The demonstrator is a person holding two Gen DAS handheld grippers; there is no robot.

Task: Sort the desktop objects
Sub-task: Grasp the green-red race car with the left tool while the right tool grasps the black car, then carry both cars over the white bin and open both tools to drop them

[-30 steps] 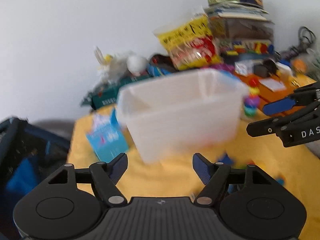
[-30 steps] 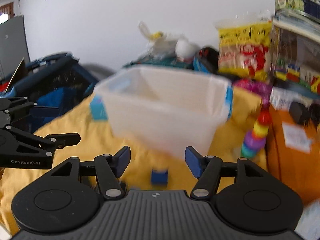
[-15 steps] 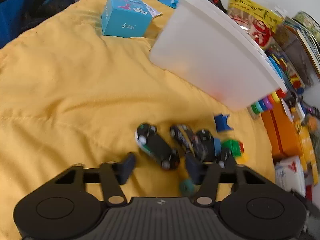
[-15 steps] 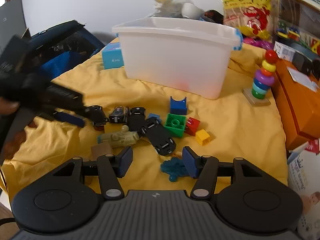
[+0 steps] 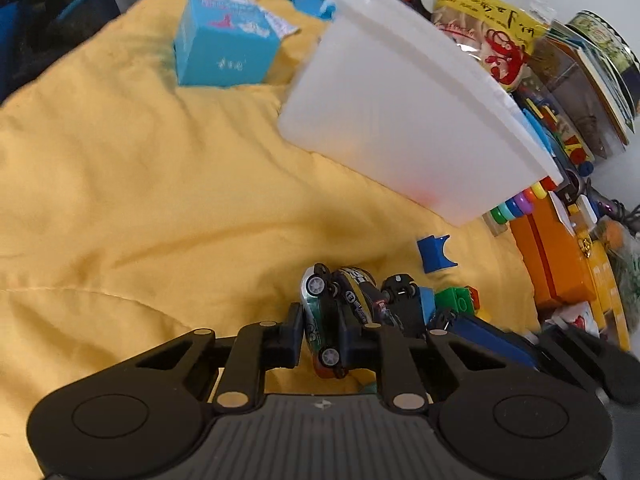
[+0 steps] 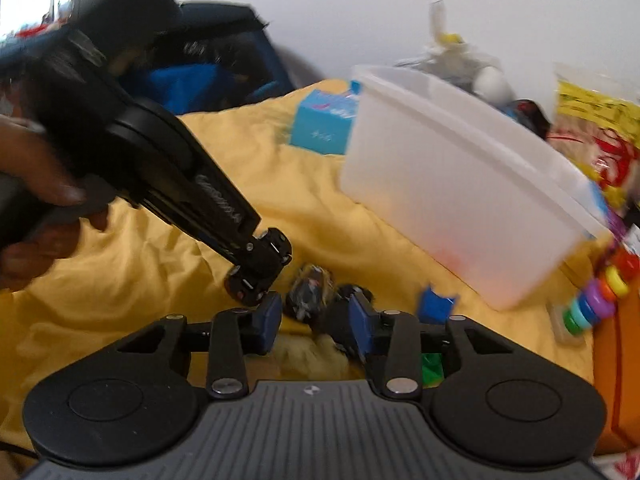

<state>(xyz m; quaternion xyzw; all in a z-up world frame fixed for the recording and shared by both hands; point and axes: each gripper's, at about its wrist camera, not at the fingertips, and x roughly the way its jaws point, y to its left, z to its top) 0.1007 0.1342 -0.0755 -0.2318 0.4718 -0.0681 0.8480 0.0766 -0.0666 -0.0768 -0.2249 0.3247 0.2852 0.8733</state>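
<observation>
Several toy cars lie in a cluster on the yellow cloth [image 5: 140, 200]. My left gripper [image 5: 322, 332] is shut on a black, green and silver toy car [image 5: 320, 320] that is turned on its side. The right wrist view shows the left gripper [image 6: 256, 264] with that dark car [image 6: 260, 268] lifted slightly off the cloth. My right gripper [image 6: 316, 326] hovers open just above the other cars [image 6: 310, 292], with a blurred dark car and a pale toy near its fingers. A white plastic bin [image 5: 400, 112] stands behind the cluster.
A blue arch block [image 5: 434, 252] and a green brick [image 5: 456, 300] lie beside the cars. A cyan box [image 5: 224, 48] sits at the far left of the bin. A ring stacker [image 6: 596, 300], an orange box [image 5: 556, 264] and stacked clutter fill the right side.
Both grippers came down from facing the bin to the car cluster. The left gripper closed on a toy car. The right gripper's fingers moved closer together.
</observation>
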